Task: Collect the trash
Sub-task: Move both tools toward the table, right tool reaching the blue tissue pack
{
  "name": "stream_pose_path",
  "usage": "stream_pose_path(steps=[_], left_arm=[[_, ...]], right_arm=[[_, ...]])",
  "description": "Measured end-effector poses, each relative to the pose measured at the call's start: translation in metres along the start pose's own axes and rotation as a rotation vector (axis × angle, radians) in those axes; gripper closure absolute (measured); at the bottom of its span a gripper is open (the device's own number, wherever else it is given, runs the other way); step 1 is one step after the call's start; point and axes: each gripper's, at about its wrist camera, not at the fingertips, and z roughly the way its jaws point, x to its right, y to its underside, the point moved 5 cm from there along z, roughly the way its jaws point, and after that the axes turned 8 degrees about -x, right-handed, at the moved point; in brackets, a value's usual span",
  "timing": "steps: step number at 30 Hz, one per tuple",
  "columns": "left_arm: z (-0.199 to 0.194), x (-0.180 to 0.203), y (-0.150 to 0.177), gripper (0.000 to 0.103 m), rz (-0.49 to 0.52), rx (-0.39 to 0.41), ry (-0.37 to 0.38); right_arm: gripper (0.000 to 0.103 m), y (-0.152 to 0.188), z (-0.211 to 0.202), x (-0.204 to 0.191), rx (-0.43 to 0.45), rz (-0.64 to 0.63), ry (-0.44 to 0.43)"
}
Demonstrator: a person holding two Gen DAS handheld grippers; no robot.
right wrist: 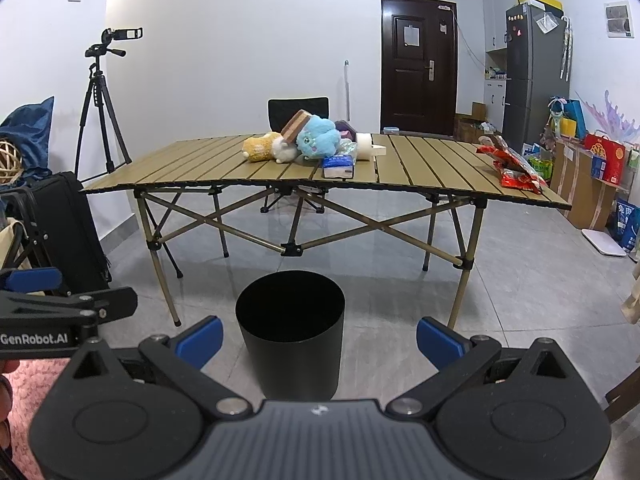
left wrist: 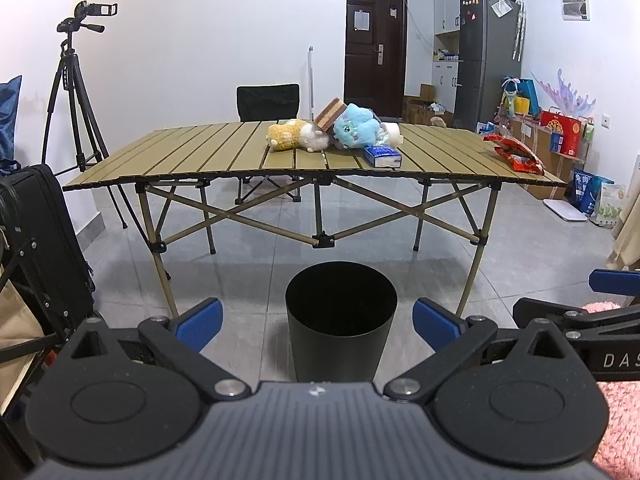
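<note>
We're at the start, nothing picked up yet. Left gripper (left wrist: pixel 318 320) spread wide, empty; right gripper (right wrist: pixel 320 338) likewise, both hovering just short of the bin (left wrist: pixel 341 320) on the floor. Beyond the bin, the table (left wrist: pixel 192 156): toys mid, tissue pack (left wrist: pixel 383 156) at the near edge, red wrappers (left wrist: pixel 516 154) far right. Next, prob. reach up for the wrappers. Bin's inside too dark to read, wrapper count unclear.

black bin (left wrist: pixel 341 322) before slatted table (left wrist: pixel 192 156)
</note>
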Motion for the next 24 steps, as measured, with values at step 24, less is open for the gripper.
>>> stream_pose_path(steps=[24], left_arm=[[0.059, 0.014, -0.059, 0.000, 0.004, 0.026, 0.013]], right_arm=[[0.000, -0.051, 0.054, 0.025, 0.033, 0.044, 0.004]])
